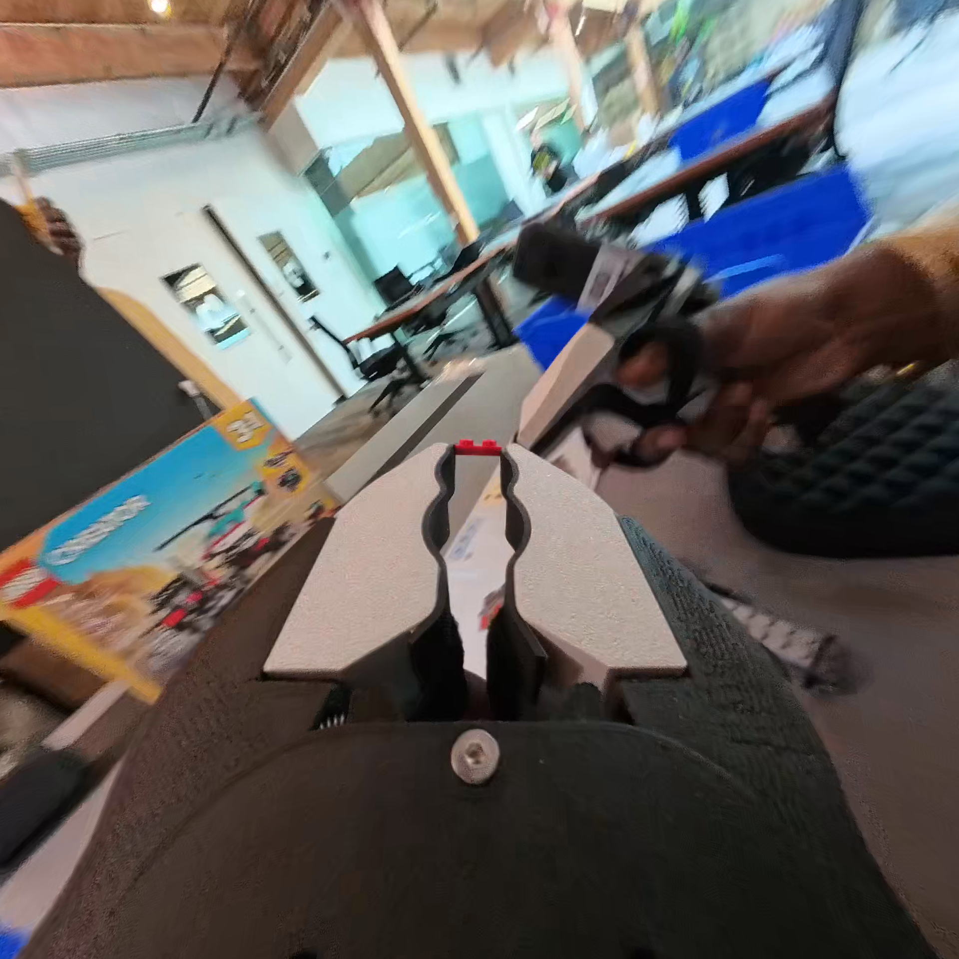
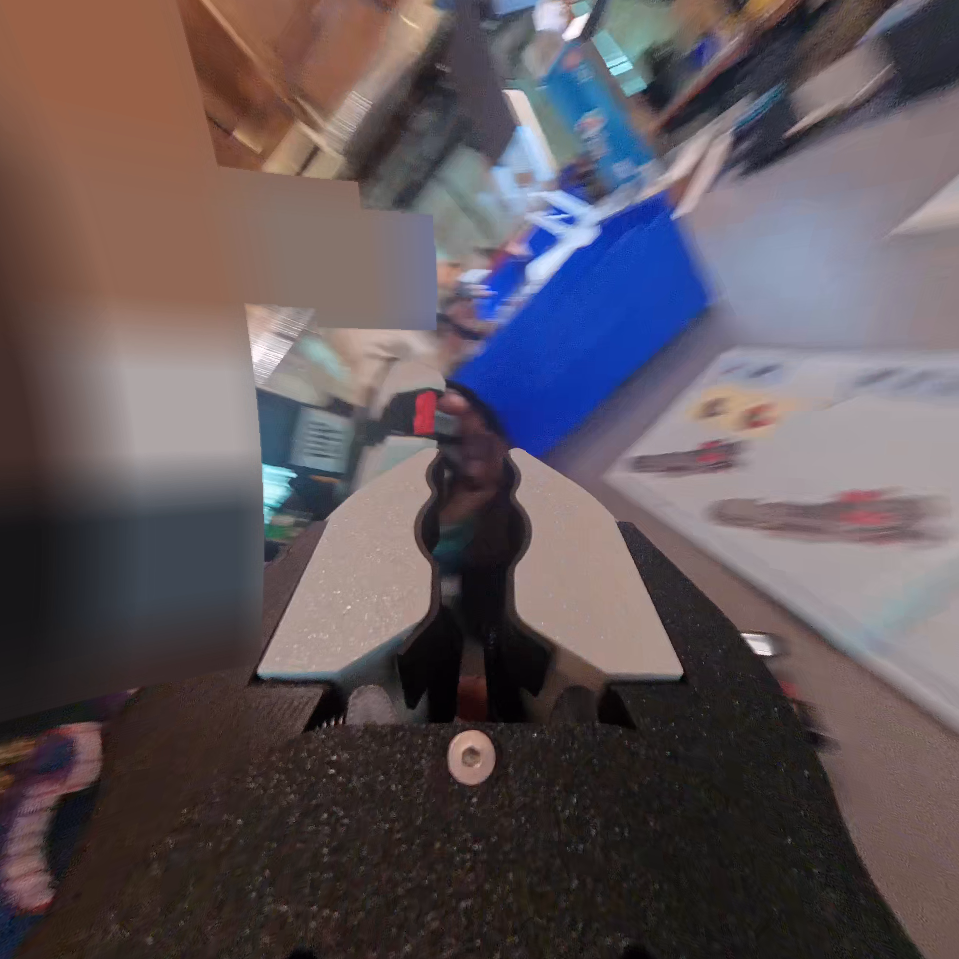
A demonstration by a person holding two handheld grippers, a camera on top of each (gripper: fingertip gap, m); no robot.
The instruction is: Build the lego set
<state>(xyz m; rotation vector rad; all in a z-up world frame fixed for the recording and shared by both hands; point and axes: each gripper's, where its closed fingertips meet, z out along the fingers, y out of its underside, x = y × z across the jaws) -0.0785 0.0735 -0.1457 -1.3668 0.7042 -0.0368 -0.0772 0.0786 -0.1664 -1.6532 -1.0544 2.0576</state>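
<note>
My left gripper (image 1: 478,452) is shut on a small red two-stud plate (image 1: 478,446), pinched flat between its fingertips and held in the air. My right gripper (image 2: 473,459) is closed around a dark lego assembly (image 2: 469,498) with a red part (image 2: 425,420) sticking out past the left fingertip. In the left wrist view the right gripper (image 1: 565,430) shows just right of the red plate, with a hand (image 1: 804,353) gripping it. Both views are motion-blurred, and the assembly's shape is hard to make out.
The lego box (image 1: 155,524) stands tilted at the left. The instruction sheet (image 2: 789,498) lies on the grey table (image 2: 809,270) at the right. A black textured mat (image 1: 872,467) lies under the hand. A blue bin (image 2: 581,342) stands behind. The grippers are tip to tip, or close to it.
</note>
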